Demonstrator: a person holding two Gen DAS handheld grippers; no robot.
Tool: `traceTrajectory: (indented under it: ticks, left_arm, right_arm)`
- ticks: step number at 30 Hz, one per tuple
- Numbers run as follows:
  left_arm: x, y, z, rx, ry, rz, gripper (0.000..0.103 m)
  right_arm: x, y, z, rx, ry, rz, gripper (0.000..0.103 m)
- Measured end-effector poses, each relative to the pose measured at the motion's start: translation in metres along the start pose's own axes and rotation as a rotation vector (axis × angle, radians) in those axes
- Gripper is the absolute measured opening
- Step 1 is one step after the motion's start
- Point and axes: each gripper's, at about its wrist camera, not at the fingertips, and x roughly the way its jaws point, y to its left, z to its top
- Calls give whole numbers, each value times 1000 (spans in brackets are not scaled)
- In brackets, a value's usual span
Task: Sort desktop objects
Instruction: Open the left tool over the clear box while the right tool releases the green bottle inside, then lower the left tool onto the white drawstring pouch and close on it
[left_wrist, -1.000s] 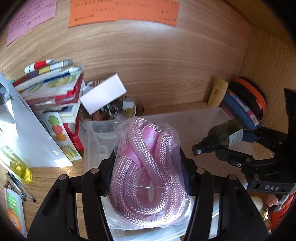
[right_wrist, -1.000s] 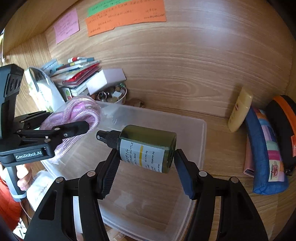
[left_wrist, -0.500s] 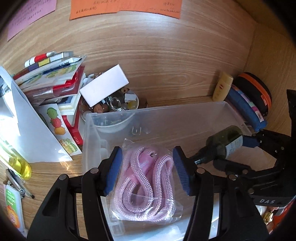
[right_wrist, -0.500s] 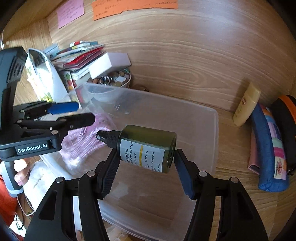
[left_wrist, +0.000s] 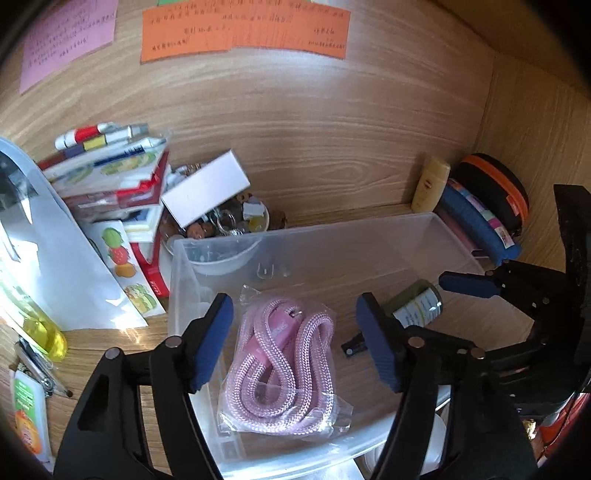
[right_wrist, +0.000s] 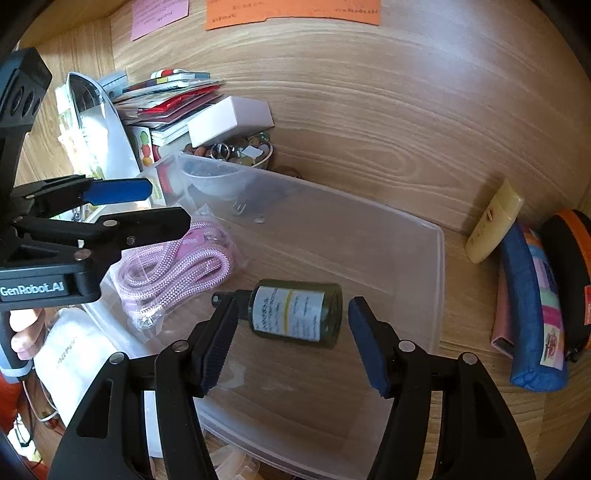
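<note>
Both claws wide apart over the clear bin (left_wrist: 406, 236), nothing gripped.

My left claw (left_wrist: 295, 343) stood spread wide with the bagged pink rope (left_wrist: 284, 365) lying loose between the pads on the bin floor. My right claw (right_wrist: 291, 343) was likewise spread, the green spray bottle (right_wrist: 295, 314) on its side in the bin between the pads, touched by neither that I could see. Beyond the bin: a bowl of trinkets (left_wrist: 221, 229), a white box (left_wrist: 205, 192), stacked booklets (left_wrist: 110, 177). Far right, a yellow tube (right_wrist: 495, 221) and blue pouch (right_wrist: 532, 314) against the wood panel.

The left gripper (right_wrist: 162, 206) carries "GenRobot.AI" in white on its black body (the green bottle's (right_wrist: 295, 317) label is blurred).
</note>
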Motion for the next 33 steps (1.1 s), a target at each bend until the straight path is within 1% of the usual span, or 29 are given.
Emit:
traceTrajectory:
  ticks: [2, 3, 4, 6, 9, 10, 14, 18, 25, 33]
  left_arm:
    - [-5, -1, 1, 7, -21, 13, 76]
    - [-9, -1, 1, 11, -32, 16, 82]
    - [-14, -1, 2, 12, -48, 22, 87]
    - [-24, -1, 2, 10, -88, 42, 93]
    - [-36, -1, 4, 10, -125, 75, 95]
    - [-41, 0, 5, 5, -133, 76, 96]
    - [-55, 5, 6, -20, -155, 77, 97]
    - [-70, 8, 0, -42, -173, 87, 99]
    - [-96, 13, -19, -81, -197, 90, 101]
    - [-115, 13, -43, -81, -189, 101, 101]
  right_arm:
    - [-3, 0, 1, 2, -11, 1, 66]
    - [-6, 0, 1, 4, -21, 3, 71]
    - [-9, 0, 1, 5, -33, 2, 74]
    - [-16, 2, 2, -1, -67, -14, 78]
    - [-25, 4, 4, -10, -106, -35, 82]
    - [-30, 4, 5, -11, -126, -47, 83]
    - [-47, 2, 8, 2, -160, -67, 83]
    - [-68, -2, 5, 28, -202, -74, 88]
    - [-96, -11, -10, 100, -226, -70, 88]
    - [-122, -9, -36, 138, -259, -79, 90]
